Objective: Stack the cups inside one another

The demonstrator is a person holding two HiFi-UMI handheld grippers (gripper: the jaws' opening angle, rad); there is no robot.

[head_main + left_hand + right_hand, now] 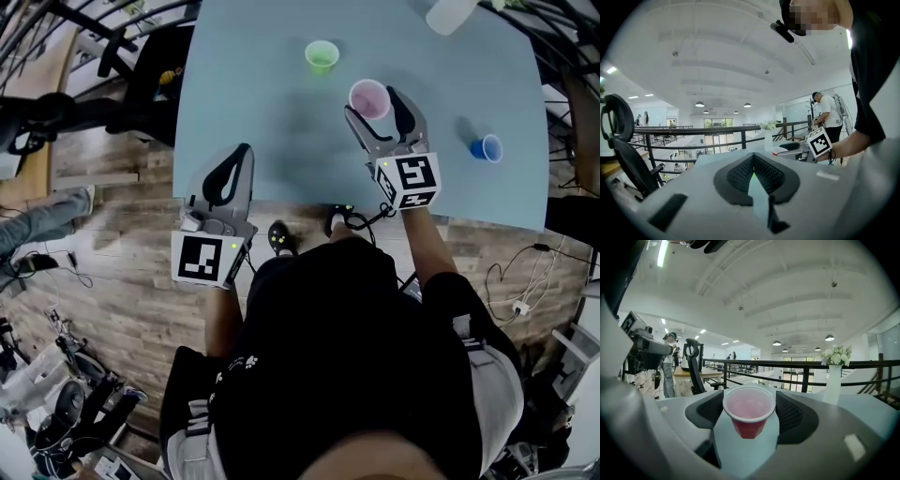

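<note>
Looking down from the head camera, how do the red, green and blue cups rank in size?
Largest: red cup.
Then green cup and blue cup, which look about alike, so I won't rank those two.

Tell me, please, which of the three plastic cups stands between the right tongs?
The red plastic cup; the green plastic cup and blue plastic cup stand clear of the right tongs.
</note>
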